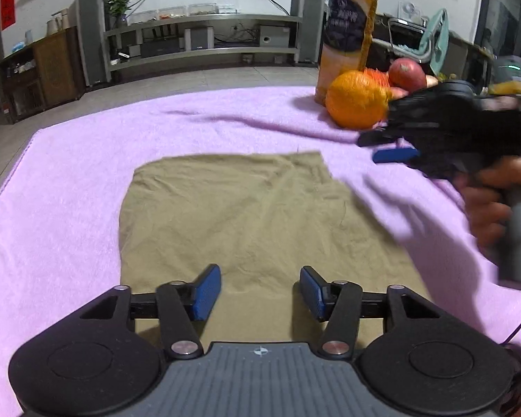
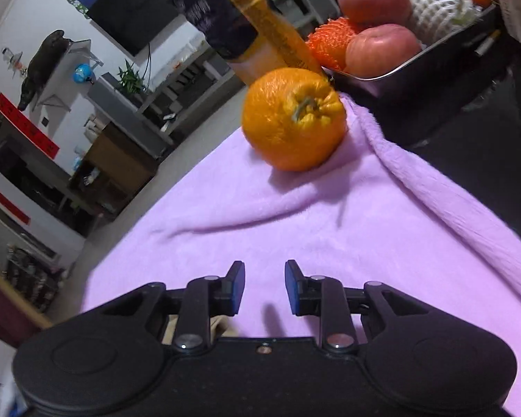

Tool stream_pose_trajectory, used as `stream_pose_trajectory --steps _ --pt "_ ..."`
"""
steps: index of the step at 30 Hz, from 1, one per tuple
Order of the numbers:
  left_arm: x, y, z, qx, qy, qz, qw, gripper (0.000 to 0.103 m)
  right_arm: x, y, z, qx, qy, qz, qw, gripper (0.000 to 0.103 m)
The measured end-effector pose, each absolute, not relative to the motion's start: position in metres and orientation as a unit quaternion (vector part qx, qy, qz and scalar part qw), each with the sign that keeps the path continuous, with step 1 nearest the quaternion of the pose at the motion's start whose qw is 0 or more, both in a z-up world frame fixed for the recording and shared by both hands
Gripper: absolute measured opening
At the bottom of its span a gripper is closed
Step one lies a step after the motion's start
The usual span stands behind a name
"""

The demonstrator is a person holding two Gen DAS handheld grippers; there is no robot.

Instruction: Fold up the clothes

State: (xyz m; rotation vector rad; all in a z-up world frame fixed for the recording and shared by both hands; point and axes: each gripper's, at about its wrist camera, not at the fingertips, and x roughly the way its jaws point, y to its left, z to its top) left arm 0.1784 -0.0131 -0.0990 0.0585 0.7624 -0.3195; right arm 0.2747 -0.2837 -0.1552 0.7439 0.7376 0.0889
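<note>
both grippers, left gripper [image 1: 260, 290] and right gripper [image 2: 264, 286], gape above khaki garment [image 1: 246, 215].

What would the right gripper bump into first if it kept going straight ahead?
Probably the big orange. The open right gripper points along the purple blanket toward it; how high it hovers is unclear.
</note>
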Motion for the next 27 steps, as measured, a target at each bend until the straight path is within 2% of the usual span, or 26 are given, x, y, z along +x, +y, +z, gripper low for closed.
stream_pose_trajectory --steps 2,4,6,11,13,14,15,16,17,23,27 --pt "0.171 -0.007 -0.078 0.013 0.356 -0.153 0.922 0.05 0.25 -0.279 -0.131 0.351 0.357 0.071 0.863 0.027" --pt "0.16 0.0 -0.057 0.015 0.344 -0.145 0.928 0.058 0.222 -0.272 -0.105 0.343 0.363 0.094 0.862 0.035" --pt "0.149 0.008 -0.038 0.021 0.334 -0.134 0.933 0.061 0.196 -0.269 -0.084 0.35 0.364 0.122 0.855 0.047" --pt "0.117 0.03 -0.03 0.031 0.351 -0.095 0.931 0.061 0.138 -0.258 -0.069 0.349 0.375 0.146 0.846 0.053" --pt "0.106 0.037 -0.042 0.016 0.373 -0.102 0.922 0.059 0.123 -0.25 -0.083 0.347 0.39 0.15 0.84 0.051" --pt "0.103 0.04 -0.05 0.007 0.389 -0.108 0.915 0.056 0.118 -0.244 -0.091 0.339 0.394 0.15 0.841 0.041" --pt "0.101 0.04 -0.059 -0.004 0.404 -0.114 0.908 0.055 0.114 -0.237 -0.099 0.325 0.398 0.146 0.846 0.027" --pt "0.101 0.037 -0.066 -0.002 0.413 -0.12 0.903 0.053 0.114 -0.229 -0.106 0.313 0.404 0.142 0.848 0.021" --pt "0.102 0.031 -0.073 0.01 0.417 -0.124 0.9 0.05 0.116 -0.222 -0.113 0.31 0.41 0.144 0.846 0.02" --pt "0.102 -0.004 -0.112 0.086 0.435 -0.147 0.884 0.05 0.126 -0.188 -0.131 0.342 0.409 0.197 0.823 0.02" --pt "0.1 -0.008 -0.115 0.104 0.426 -0.154 0.885 0.048 0.143 -0.183 -0.157 0.37 0.418 0.237 0.795 0.02"
